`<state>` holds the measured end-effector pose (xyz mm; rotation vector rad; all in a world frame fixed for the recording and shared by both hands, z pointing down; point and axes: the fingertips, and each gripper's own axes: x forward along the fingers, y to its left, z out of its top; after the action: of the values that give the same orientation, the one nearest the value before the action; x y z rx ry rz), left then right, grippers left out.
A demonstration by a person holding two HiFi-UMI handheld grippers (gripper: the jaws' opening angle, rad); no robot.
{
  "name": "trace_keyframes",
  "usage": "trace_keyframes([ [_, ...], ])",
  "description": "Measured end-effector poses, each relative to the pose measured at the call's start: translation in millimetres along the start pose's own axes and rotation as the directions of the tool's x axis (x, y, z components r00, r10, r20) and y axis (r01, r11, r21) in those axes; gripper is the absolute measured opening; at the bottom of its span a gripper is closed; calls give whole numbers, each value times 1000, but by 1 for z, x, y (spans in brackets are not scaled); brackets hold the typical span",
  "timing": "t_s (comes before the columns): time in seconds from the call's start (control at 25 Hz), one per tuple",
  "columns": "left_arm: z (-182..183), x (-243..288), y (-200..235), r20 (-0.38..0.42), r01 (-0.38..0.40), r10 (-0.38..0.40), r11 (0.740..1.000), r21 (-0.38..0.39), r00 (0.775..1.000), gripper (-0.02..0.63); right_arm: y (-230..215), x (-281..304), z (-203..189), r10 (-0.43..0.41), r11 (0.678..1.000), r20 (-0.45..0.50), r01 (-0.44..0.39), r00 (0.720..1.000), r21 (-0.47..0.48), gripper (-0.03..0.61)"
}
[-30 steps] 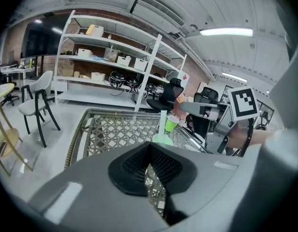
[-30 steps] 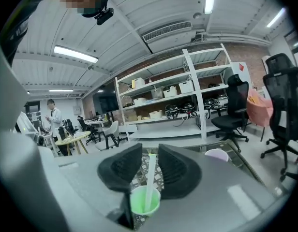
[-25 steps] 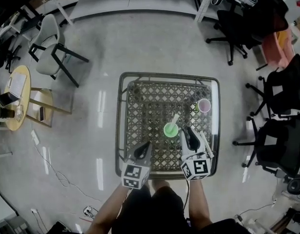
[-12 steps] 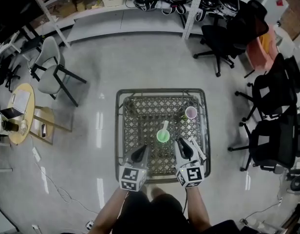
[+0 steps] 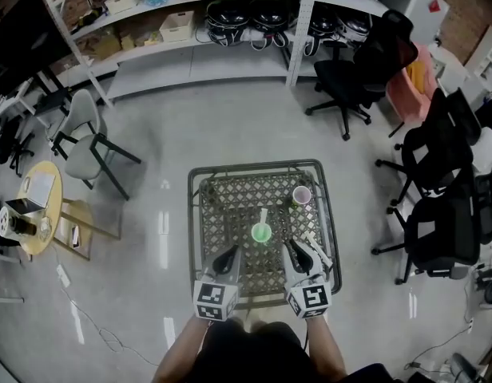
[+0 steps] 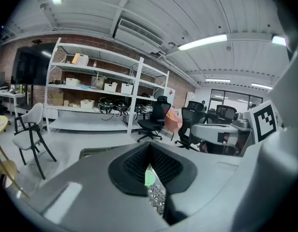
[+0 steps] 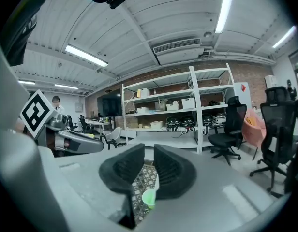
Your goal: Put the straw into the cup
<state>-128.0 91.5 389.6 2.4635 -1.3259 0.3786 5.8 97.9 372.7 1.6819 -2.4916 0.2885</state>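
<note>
Straw (image 5: 263, 217): upright in green cup (image 5: 261, 233), ahead of and between both grippers, untouched.
Left gripper (image 5: 232, 252): jaws together, empty.
Right gripper (image 5: 292, 246): narrow gap, just been closing, empty.

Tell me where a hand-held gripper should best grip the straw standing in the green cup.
Probably the bare stretch of the straw above the rim of the green cup, pinched across its thin shaft. Come from above on the near side: it seems to tilt toward the far edge of the table, and its lower end sits inside the cup.
</note>
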Motion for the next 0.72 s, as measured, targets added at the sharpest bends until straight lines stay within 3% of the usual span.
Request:
trace_keyframes([
  [0.72, 24, -23, -23, 57, 32, -34, 999, 38, 998, 6, 7, -34, 7, -32, 999, 24, 32, 999, 5, 3],
])
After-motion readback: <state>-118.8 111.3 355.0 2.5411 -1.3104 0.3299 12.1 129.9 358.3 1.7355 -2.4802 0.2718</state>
